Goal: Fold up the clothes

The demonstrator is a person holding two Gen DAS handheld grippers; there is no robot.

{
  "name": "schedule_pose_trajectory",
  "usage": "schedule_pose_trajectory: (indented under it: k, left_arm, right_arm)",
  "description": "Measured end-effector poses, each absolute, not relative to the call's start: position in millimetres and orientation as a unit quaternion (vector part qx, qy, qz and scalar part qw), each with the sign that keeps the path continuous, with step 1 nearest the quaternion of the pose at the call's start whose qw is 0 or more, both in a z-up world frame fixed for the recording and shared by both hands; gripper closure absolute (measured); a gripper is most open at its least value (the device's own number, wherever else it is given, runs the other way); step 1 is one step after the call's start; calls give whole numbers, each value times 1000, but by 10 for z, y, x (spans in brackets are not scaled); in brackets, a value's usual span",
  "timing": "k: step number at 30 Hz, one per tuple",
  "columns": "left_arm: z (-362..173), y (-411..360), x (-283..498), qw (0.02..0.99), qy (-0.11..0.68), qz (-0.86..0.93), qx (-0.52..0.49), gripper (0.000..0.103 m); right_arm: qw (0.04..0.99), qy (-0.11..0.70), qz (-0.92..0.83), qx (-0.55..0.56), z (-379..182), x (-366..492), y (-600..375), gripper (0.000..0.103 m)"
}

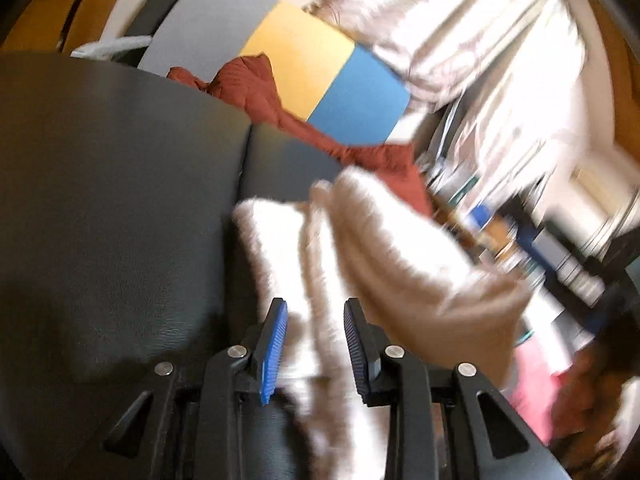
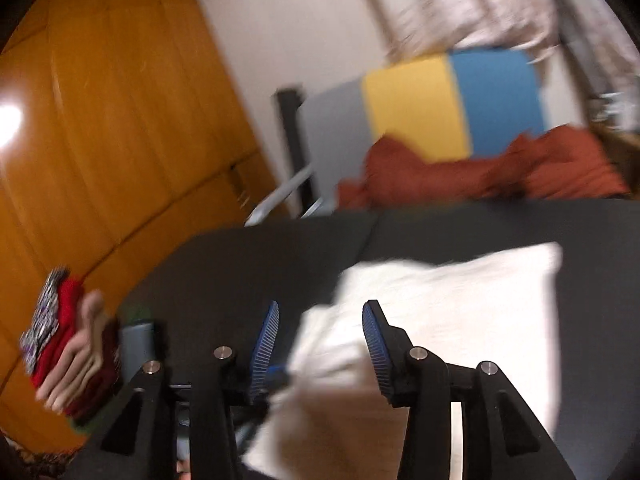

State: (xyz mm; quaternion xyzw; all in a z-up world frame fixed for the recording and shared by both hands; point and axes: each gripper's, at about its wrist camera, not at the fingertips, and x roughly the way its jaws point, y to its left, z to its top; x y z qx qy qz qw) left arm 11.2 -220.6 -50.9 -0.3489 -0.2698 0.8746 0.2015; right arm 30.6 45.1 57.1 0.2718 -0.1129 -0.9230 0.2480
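White fuzzy garment lies bunched on dark padded surface, partly folded, far end lifted and blurred. L gripper has cloth running between its fingers; pads stand apart w/ gaps either side, not pressing – released. R gripper over near edge of same garment; cloth sits between blue pads, no clamp visible – also released. Rust-red cloth heaped at far edge of surface, in front of grey/yellow/blue panel. Folded stack at left, beside wood cabinet
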Motion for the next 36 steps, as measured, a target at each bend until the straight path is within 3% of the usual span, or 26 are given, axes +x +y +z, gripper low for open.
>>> schedule_pose_trajectory:
  k: [2,3,4,6,9,10,14,18,26,27,30,31,36]
  left_arm:
    - [-456,-2220,119,219,-294,864,-344,74]
    - [-449,-2201,97,232,-306,855,-349,74]
    - [-445,-2180,73,245,-318,845,-354,72]
    - [-482,-2089,-6,256,-331,823,-384,71]
    - [-553,-1981,-83,278,-352,792,-415,69]
    - [-595,-1960,-107,287,-364,780,-420,64]
    - [-784,-1962,-220,309,-426,726,-443,53]
    - [-869,-1969,-348,312,-481,686,-447,42]
    - [-685,-1535,-576,296,-411,696,-509,42]
    - [-690,-1523,-592,289,-409,697,-513,42]
    - [-690,-1505,-618,272,-402,707,-515,58]
    - [-701,-1520,-603,270,-401,708,-515,71]
    - [-697,-1561,-543,272,-408,710,-506,79]
  right_arm:
    - [201,-132,-931,276,485,318,709,58]
    - [186,-137,-928,291,414,284,782,64]
    - [172,-142,-926,306,343,251,855,76]
    - [164,-144,-913,345,167,181,870,84]
    - [204,-151,-896,365,33,174,774,84]
    - [230,-145,-891,363,14,210,690,84]
    - [316,-30,-884,345,-53,419,221,84]
    - [299,97,-879,359,-313,542,-64,83]
    - [314,45,-879,357,-396,534,88,80]
    - [315,44,-879,355,-402,534,85,80]
    - [322,22,-886,334,-326,607,184,80]
    - [325,5,-890,319,-276,644,266,80]
    - [339,-18,-890,306,-171,867,624,83]
